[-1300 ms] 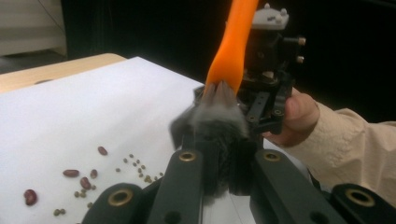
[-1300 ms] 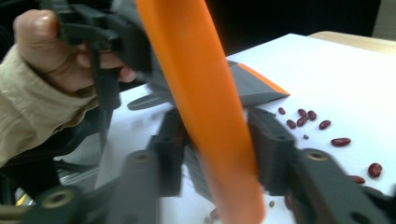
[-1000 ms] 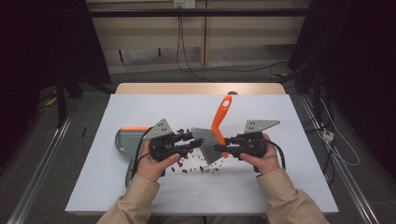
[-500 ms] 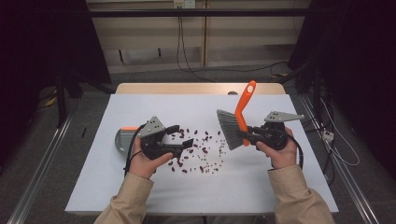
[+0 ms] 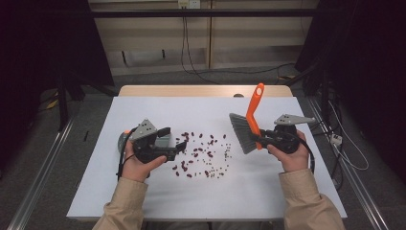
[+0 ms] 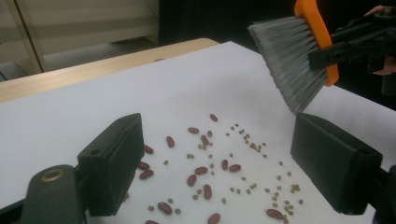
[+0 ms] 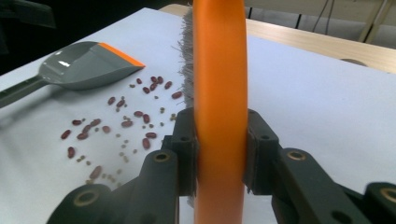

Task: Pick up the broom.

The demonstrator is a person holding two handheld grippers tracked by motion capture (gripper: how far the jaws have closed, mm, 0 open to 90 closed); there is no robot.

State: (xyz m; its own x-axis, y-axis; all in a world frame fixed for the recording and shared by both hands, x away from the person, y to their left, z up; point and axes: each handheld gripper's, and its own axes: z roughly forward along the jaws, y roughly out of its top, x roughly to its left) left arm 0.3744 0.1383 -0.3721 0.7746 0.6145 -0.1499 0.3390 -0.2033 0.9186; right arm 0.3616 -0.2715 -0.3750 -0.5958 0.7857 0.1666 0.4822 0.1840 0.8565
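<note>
High view: right gripper (image 5: 261, 139) clamps the orange handle of a hand brush (image 5: 249, 125), grey bristles pointing left toward the spill, handle tilted up and away, brush held off the white table (image 5: 143, 108) on the right side. Right gripper view: jaws pinched tight on both sides of the orange handle. Left gripper (image 5: 180, 146) sits on the left side, jaws have just been opening, now wide with nothing between them. Left gripper view: the two black jaws stand far apart over red beans (image 6: 201, 171) and small green beans (image 6: 250, 145) scattered mid-table. Grey dustpan (image 7: 88, 65) with orange lip lies on the table just beside the beans, near the left hand (image 5: 139, 165).
</note>
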